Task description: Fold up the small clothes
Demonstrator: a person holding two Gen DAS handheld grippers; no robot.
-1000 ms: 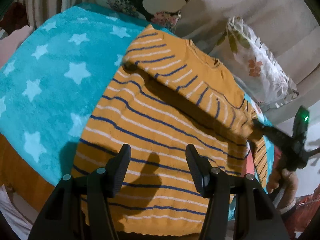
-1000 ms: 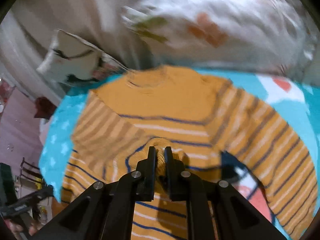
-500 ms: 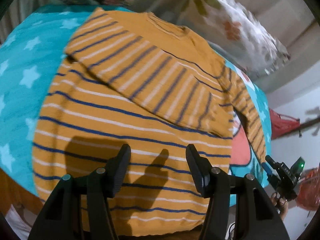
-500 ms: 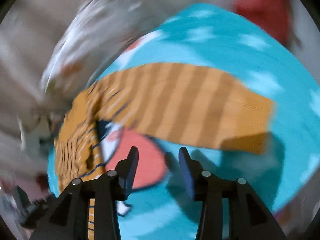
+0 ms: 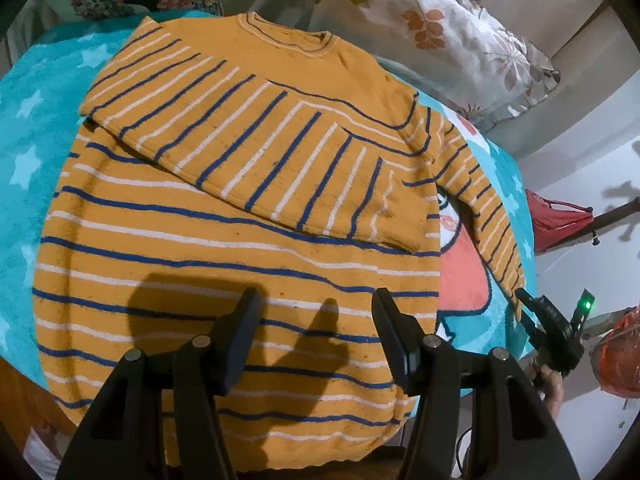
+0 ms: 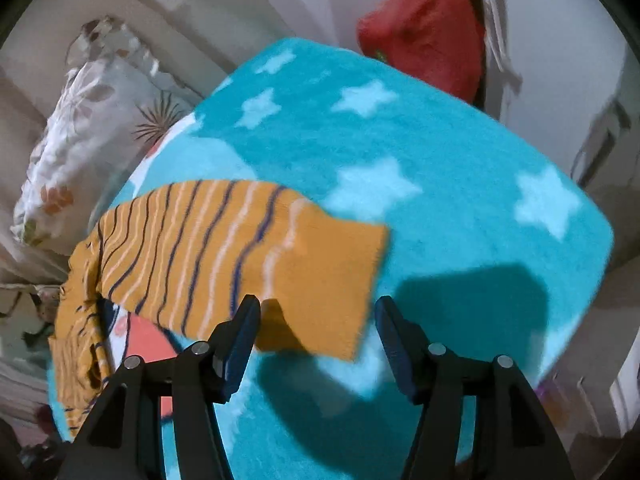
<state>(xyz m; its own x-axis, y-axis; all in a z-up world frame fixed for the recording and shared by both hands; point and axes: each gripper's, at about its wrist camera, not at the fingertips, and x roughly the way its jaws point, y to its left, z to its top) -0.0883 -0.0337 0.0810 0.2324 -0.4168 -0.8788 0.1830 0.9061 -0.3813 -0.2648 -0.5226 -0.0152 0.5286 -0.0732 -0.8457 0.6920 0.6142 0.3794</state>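
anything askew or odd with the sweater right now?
The sweater is only half folded: one sleeve lies across the chest, the other sleeve is splayed out flat on the star blanket. Both the left claw and right claw are open, holding nothing. No damage visible.

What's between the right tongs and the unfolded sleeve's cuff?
Nothing solid. In the right wrist view the right tongs stand open just short of the sleeve cuff, with only the star blanket and the tongs' shadow beneath.

Teal star-patterned blanket (image 5: 24,128) carries the striped orange sweater (image 5: 224,264), lying flat.
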